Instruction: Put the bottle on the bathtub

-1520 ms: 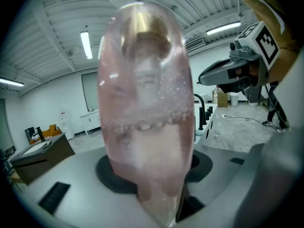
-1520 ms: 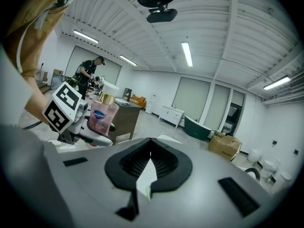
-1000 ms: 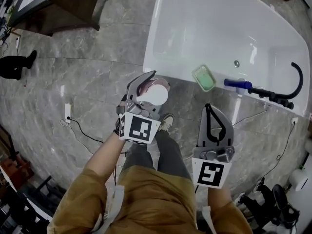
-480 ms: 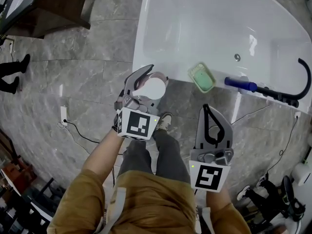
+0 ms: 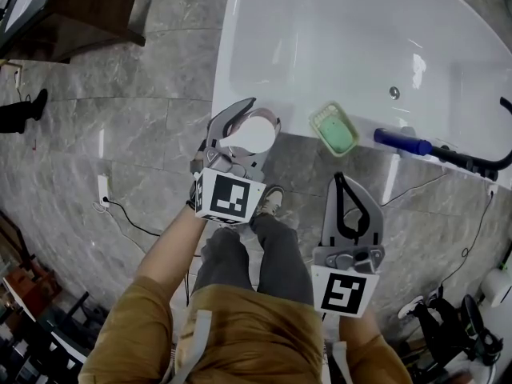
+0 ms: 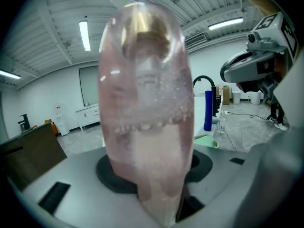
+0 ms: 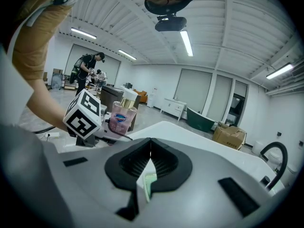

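Note:
A clear pink bottle [image 5: 254, 134] with a gold pump top is clamped in my left gripper [image 5: 260, 120], its pale base facing the head camera. It hangs over the near rim of the white bathtub [image 5: 224, 70]. In the left gripper view the bottle [image 6: 145, 108] fills the middle, standing between the jaws. My right gripper [image 5: 343, 178] is lower right, over the grey floor short of the rim, its jaws shut on nothing. From the right gripper [image 7: 150, 146] view the bottle [image 7: 121, 118] shows at left, beside the tub's white edge [image 7: 190, 132].
A green soap dish [image 5: 334, 128] and a blue bottle [image 5: 400, 142] sit on the tub's near rim, with a black faucet hose [image 5: 480, 160] at the right. A wooden cabinet [image 5: 88, 14] stands top left. A socket strip with cable [image 5: 104, 187] lies on the floor.
Both grippers have sunk. The bottle in my left gripper, earlier over the floor short of the tub, now overlaps the near rim. Jaws unchanged.

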Tool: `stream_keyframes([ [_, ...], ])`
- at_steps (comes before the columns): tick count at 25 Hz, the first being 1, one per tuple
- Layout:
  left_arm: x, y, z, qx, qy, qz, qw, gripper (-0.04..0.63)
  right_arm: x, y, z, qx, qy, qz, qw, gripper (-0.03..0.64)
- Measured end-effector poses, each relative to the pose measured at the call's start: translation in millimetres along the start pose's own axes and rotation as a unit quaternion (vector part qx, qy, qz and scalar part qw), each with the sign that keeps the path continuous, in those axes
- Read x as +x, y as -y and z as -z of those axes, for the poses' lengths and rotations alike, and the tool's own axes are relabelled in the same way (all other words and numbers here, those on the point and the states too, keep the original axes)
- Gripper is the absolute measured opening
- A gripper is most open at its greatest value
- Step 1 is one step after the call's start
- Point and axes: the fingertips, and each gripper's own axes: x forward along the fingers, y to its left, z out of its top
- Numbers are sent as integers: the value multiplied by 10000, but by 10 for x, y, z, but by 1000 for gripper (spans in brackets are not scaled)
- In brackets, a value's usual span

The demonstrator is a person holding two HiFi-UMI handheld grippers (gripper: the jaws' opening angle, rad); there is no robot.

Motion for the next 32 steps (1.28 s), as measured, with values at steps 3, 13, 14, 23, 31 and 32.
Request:
stream_keyframes([
  [3,68,-12,74,-24,2,-14,10000,216,37,0,62,-5,-26,9,10000,5],
  [13,228,-111,157,-51,100,-26,9999,216,178,-87,182,10,-101,-18,9999,5],
  [14,243,-121,158,-54,117,-31,9999,216,192,-87,180,-1,-92,-10,10000,5],
  [23,387,-118,194,-122,247,10,9996,216,266,-86,268,7,-117,78,9999,5],
  [31,434,-82,300,-166,262,70,9995,216,262,-96,356,52,-170,138,9997,5],
  [32,439,-79,298,-183,303,81,9993,216,261,-102,367,61,-176,146,9997,5],
])
